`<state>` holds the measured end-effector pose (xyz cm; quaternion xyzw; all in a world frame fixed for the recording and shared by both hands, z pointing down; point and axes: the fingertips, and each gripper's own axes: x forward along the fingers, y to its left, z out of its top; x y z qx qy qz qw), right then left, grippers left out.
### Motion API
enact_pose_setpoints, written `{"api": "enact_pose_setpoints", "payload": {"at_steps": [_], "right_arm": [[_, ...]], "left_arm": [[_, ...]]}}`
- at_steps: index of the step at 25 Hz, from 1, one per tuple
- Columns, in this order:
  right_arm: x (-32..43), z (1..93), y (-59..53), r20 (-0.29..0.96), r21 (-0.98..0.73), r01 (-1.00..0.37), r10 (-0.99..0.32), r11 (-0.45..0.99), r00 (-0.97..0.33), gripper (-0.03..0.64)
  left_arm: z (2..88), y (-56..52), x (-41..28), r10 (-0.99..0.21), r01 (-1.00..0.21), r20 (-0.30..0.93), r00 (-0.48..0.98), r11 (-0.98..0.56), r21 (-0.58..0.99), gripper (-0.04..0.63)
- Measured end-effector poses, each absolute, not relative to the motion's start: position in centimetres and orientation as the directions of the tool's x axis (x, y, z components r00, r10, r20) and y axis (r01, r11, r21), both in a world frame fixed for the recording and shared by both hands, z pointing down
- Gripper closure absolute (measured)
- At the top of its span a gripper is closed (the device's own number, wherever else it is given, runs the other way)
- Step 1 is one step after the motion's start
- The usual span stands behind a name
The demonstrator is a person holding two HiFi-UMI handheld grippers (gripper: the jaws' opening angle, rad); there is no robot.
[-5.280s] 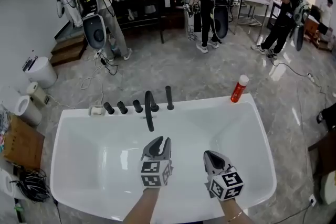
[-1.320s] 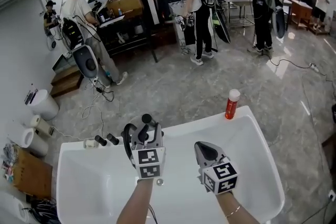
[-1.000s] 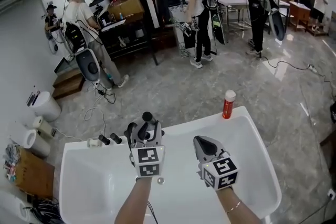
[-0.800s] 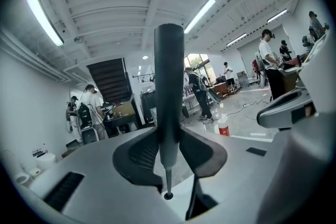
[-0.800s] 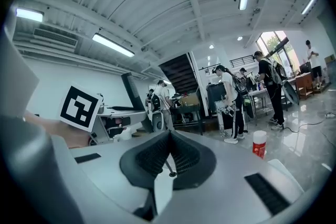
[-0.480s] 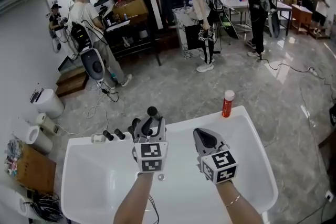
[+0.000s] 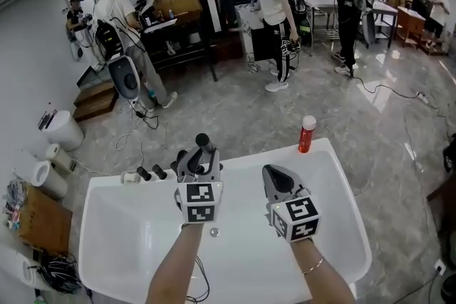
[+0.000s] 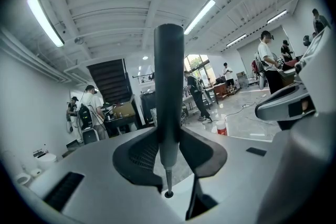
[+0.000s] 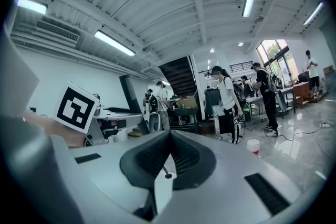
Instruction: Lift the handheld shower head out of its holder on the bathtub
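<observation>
A thin dark hose [image 7: 197, 280] lies in the white bathtub [image 7: 107, 224]. Our left hand-held gripper [image 7: 199, 164] clamps the shower head [image 7: 204, 146] upright near the taps [image 7: 151, 172]. Our right hand-held gripper [image 7: 274, 178] has its jaws pressed together on nothing. Five seconds ago the shower head stood in its holder on the rim; now we hold it lifted clear.

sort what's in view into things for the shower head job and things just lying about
Job in hand:
- handheld shower head, clamped in the left gripper
- bathtub
- black tap handles on its rim

Lying about:
- red bottle on the tub's rim
- paper rolls on the floor
- white bin
</observation>
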<state>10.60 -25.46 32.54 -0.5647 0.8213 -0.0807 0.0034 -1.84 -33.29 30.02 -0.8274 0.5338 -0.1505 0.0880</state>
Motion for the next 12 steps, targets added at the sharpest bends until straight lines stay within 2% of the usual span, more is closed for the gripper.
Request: {"api": "enact_pose_setpoints", "payload": {"at_steps": [12], "right_arm": [[9.9,31.4,-24.5,0.101,-0.132,-0.932,-0.931,0.338,-0.352,0.614]], "left_arm": [[28.0,-32.5,-2.3,-0.907,-0.849,0.142,0.397,-0.422,-0.319,0.459]]}}
